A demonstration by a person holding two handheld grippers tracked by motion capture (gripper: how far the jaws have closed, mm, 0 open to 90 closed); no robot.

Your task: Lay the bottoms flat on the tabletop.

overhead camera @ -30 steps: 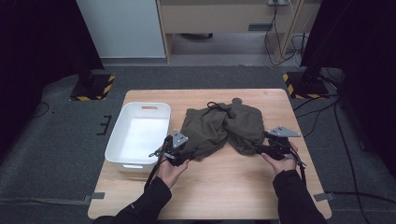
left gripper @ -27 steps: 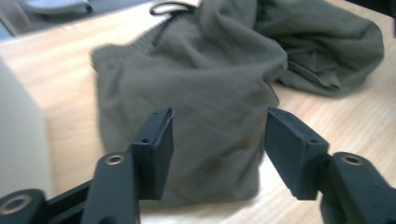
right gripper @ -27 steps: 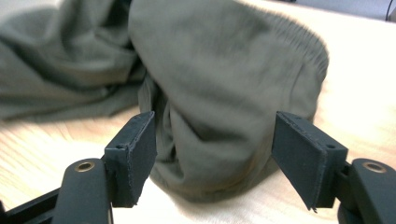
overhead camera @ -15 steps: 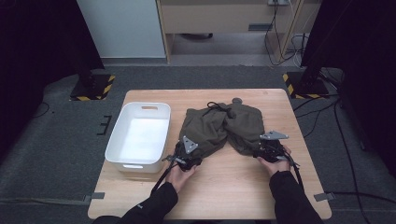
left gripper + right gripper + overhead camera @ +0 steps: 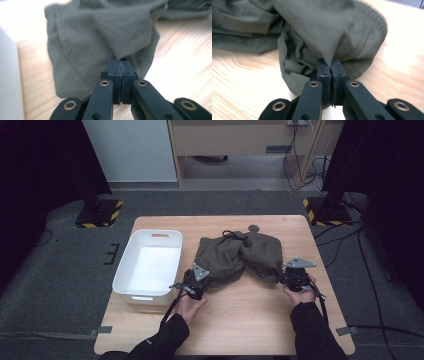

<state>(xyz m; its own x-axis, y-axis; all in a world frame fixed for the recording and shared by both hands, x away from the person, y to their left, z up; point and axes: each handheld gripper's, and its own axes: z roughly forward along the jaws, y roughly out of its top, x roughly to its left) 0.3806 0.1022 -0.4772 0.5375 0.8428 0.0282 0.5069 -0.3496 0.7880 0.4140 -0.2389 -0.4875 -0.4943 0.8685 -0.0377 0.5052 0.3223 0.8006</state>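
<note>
Olive-green woven garment (image 5: 239, 256), crumpled, creased, with gathered elastic hems, lying mid-counter (image 5: 250, 325) just right of white bin (image 5: 148, 264). Step in hand, judged: corner grasp. Left claw (image 5: 119, 62) just closed, pinching a fabric fold; right claw (image 5: 330, 63) likewise, on the opposite hem. Next, likely: lift evenly, spread apart, keep both pinches firm.

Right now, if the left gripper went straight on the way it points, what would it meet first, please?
The olive garment. The left gripper has just closed on a fold of it, so the bunched cloth lies directly ahead; beyond that, probably more of the same garment.
</note>
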